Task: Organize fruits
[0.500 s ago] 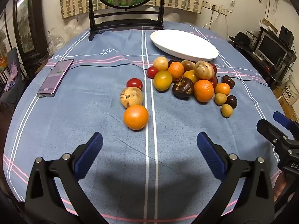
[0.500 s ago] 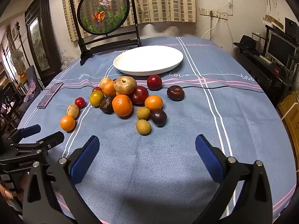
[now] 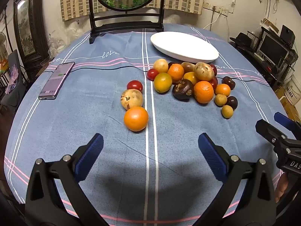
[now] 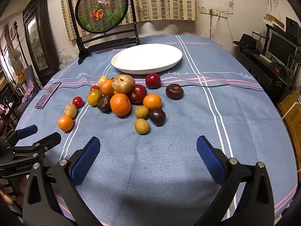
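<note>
On the far left of the blue striped tablecloth (image 3: pixel 94 103) lies a phone (image 3: pixel 57 80), well apart from the fruit and unmoved since half a second ago. Next comes the left gripper (image 3: pixel 150 146), its blue-padded fingers spread wide and empty, hovering low just short of the nearest orange (image 3: pixel 136 118); compared with the earlier frame its view is essentially unchanged, so no approach has really begun. That orange touches a pale speckled fruit (image 3: pixel 131 98), with a small red tomato (image 3: pixel 134 85) just behind. Further right sits the main pile (image 3: pixel 185 81) of oranges, dark and yellow fruits, all on the cloth as before, and behind it the white plate (image 3: pixel 184 46), which holds nothing. On the right, the right gripper (image 4: pixel 148 146) is likewise wide open and empty, near a small yellow-green fruit (image 4: pixel 142 125). With nothing shifted, the sorting appears not yet started; a first pick of either near fruit seems likely.
</note>
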A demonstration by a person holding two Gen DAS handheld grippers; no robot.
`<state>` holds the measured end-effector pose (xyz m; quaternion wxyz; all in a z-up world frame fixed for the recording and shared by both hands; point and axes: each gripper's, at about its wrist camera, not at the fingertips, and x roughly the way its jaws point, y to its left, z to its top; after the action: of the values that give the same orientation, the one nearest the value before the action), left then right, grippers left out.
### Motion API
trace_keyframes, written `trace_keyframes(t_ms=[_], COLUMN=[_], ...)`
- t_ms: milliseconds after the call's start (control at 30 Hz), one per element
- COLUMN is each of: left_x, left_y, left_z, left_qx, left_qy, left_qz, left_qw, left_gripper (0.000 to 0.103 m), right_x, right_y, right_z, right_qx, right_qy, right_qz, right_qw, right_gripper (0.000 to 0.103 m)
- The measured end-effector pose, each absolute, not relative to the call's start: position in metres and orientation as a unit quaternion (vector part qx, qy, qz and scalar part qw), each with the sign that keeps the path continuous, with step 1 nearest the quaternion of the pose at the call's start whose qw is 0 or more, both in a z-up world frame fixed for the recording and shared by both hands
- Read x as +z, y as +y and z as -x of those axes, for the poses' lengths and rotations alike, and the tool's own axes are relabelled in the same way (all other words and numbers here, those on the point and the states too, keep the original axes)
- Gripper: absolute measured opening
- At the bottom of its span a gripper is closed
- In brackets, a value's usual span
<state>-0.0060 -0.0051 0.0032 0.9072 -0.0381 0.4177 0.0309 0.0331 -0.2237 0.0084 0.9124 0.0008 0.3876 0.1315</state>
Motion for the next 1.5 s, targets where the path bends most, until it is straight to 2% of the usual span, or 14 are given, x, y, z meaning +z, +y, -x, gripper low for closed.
trace_keyframes(t_ms=[1500], left_x=[0.008], left_y=[-0.013], left_z=[0.018], left_qx=[0.023], left_qy=[0.414], left_qz=[0.034], left_qw=[0.909], left_gripper=[0.101], right_x=[0.011], right_y=[-0.223], right_z=[-0.022], right_qx=[0.146], right_qy=[0.386], right_qz=[-0.01], right_qw=[0.911], right_gripper=[0.102])
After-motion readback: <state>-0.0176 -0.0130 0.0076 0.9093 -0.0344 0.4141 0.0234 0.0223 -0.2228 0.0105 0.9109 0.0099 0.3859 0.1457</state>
